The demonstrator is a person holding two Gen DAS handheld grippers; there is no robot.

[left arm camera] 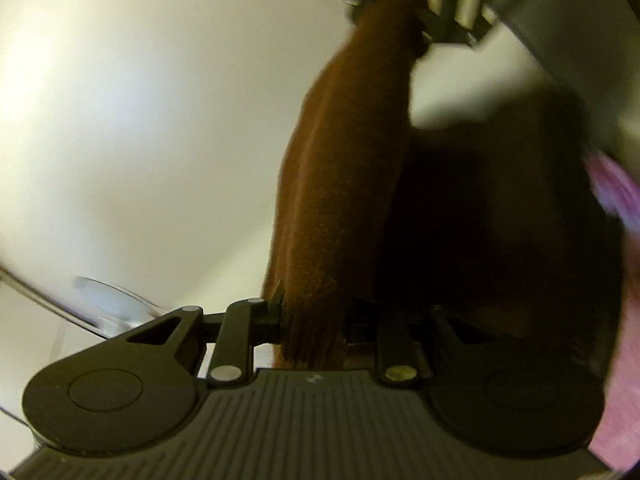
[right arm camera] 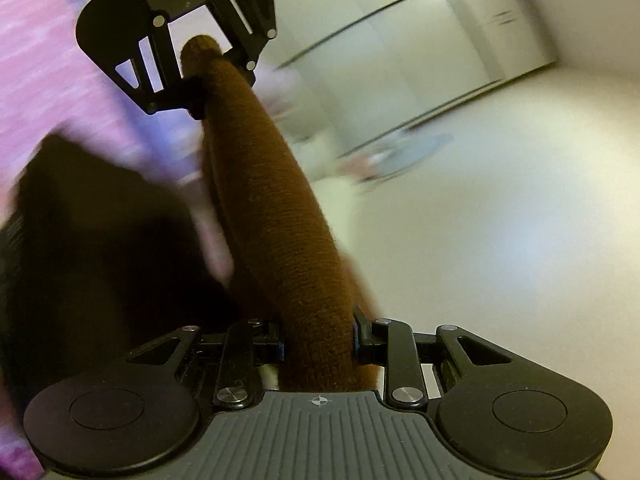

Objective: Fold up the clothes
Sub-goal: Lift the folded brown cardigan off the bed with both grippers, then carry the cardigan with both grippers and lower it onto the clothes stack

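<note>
Brown knitted garment (right arm camera: 280, 216) stretched taut in the air between two grippers. Left gripper (left arm camera: 312, 326) clenched on one bunched end; right gripper (right arm camera: 318, 346) clenched on the other. Below: white tabletop (right arm camera: 480, 240); pink cloth (right arm camera: 36, 80) beside it, blurred.

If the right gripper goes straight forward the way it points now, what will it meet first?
Probably the left gripper. The right gripper is shut on a brown knitted garment, whose stretched edge runs straight ahead to the other gripper. Nothing else shows between them, but the depth is unclear.
</note>
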